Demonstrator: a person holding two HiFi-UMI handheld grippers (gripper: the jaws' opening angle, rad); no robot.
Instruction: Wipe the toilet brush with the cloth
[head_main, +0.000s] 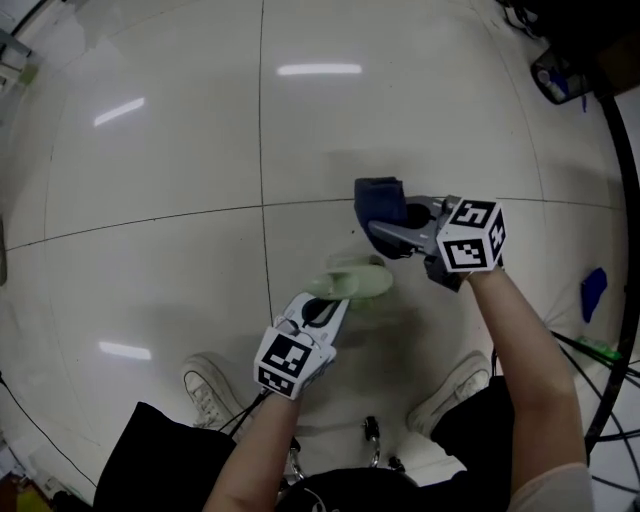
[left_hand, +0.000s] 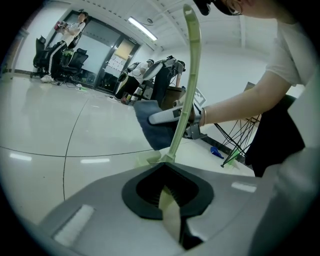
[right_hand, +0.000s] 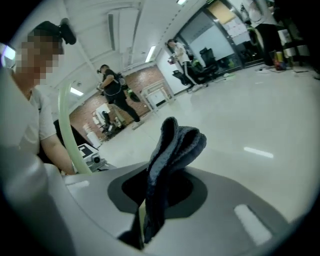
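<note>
A pale green toilet brush (head_main: 352, 284) is held above the white floor, and my left gripper (head_main: 322, 308) is shut on its end. In the left gripper view the brush's slim handle (left_hand: 189, 80) rises out of the jaws. My right gripper (head_main: 388, 232) is shut on a folded dark blue cloth (head_main: 380, 203), just beyond and to the right of the brush. The cloth (right_hand: 171, 150) stands up from the jaws in the right gripper view, with the green handle (right_hand: 67, 135) curving at its left. From the left gripper view the cloth (left_hand: 154, 129) hangs right behind the handle.
The person's white shoes (head_main: 208, 386) (head_main: 456, 384) stand on the tiled floor (head_main: 160, 200) below the grippers. At the right lie black cables (head_main: 610, 350) and a small blue object (head_main: 594, 292). People and office chairs (left_hand: 60, 55) are far off.
</note>
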